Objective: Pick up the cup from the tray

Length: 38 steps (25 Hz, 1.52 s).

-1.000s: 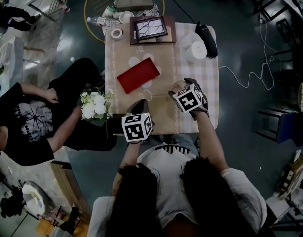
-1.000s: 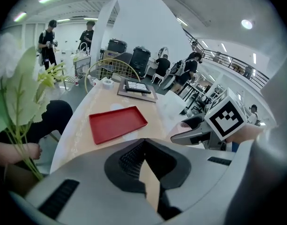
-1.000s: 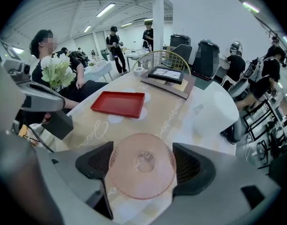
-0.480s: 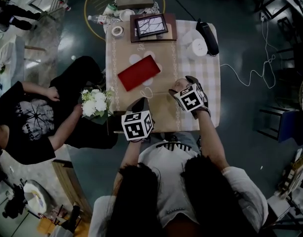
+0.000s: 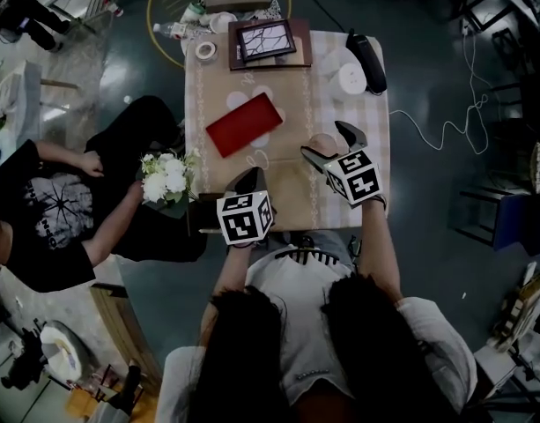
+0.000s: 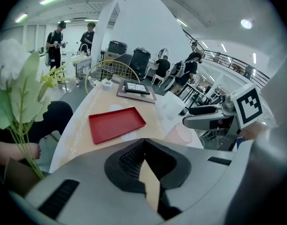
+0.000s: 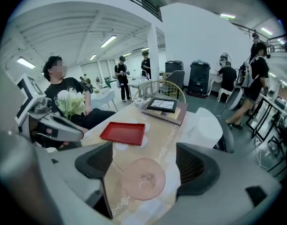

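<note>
A pale pink cup (image 5: pixel 321 145) stands on the table's beige runner, off the red tray (image 5: pixel 244 123), which lies empty to its left. My right gripper (image 5: pixel 322 139) is open, one jaw on either side of the cup; in the right gripper view the cup (image 7: pixel 143 179) sits in the gap with neither pad touching it. My left gripper (image 5: pixel 251 178) is shut and holds nothing near the table's front edge. The left gripper view shows its jaws (image 6: pixel 145 161) together, the tray (image 6: pixel 116 123) ahead and the cup (image 6: pixel 182 134) to the right.
A framed picture (image 5: pixel 265 42) on a book lies at the table's far end, with a tape roll (image 5: pixel 205 51) to its left and a white round object (image 5: pixel 351 79) and a black device (image 5: pixel 366 60) to its right. A seated person holds white flowers (image 5: pixel 166 181) at the left edge.
My right gripper's jaws have spread apart and it has drawn back a little toward me; the cup shows more fully between them. The left gripper has barely moved.
</note>
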Available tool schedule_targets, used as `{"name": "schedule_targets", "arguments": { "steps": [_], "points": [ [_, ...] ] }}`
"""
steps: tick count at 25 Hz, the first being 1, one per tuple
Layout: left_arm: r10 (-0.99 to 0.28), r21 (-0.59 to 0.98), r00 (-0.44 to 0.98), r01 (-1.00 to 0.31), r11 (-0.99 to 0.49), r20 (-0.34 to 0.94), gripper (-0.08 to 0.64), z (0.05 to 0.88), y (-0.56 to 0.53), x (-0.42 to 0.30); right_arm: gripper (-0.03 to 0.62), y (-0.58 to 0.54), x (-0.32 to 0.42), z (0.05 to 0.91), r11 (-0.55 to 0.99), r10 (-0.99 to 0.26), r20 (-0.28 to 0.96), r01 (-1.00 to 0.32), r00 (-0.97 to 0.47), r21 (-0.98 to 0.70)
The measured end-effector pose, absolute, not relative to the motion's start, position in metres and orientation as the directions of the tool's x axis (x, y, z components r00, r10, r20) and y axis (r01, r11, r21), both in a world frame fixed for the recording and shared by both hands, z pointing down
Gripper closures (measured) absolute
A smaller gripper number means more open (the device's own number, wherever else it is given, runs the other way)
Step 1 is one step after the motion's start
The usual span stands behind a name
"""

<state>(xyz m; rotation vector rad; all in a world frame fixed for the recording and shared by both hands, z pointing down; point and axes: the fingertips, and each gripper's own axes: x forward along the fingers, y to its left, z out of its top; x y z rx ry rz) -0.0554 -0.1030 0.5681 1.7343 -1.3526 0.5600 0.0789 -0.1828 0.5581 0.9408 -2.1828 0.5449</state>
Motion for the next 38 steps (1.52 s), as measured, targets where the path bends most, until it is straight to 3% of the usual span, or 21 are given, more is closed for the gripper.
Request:
{"name": "schedule_targets", "arguments": {
  "steps": [7,21,27,31,35,38],
  "points": [
    [-0.589,0.351,0.332,-0.932,-0.087,0.737,0.555,0.553,-0.11,-0.05,0.187,-0.17,0.067,0.521,0.68,-0.442,0.671,-0.71,-0.596,-0.183],
    [-0.639,0.364,0.359,-0.922,-0.13,0.681,0.555,0.529,-0.109,-0.039,0.2,-0.135,0.054,0.514,0.695,-0.439,0.692,-0.704,-0.573,-0.142],
    [-0.646,0.366,0.368,-0.919,-0.145,0.668,0.555,0.525,-0.103,-0.037,0.326,-0.126,0.057,0.517,0.676,-0.477,0.713,-0.733,-0.514,-0.077],
    [-0.654,0.366,0.372,-0.918,-0.153,0.659,0.555,0.521,-0.1,-0.037,0.484,-0.124,0.059,0.519,0.635,-0.514,0.709,-0.77,-0.483,-0.065],
    [-0.654,0.362,0.373,-0.919,-0.159,0.658,0.555,0.52,-0.093,-0.035,0.506,-0.118,0.06,0.522,0.625,-0.524,0.714,-0.779,-0.465,-0.048],
    [-0.65,0.357,0.378,-0.918,-0.172,0.659,0.555,0.52,-0.089,-0.033,0.569,-0.115,0.06,0.521,0.601,-0.543,0.702,-0.797,-0.461,-0.059]
  ]
}}
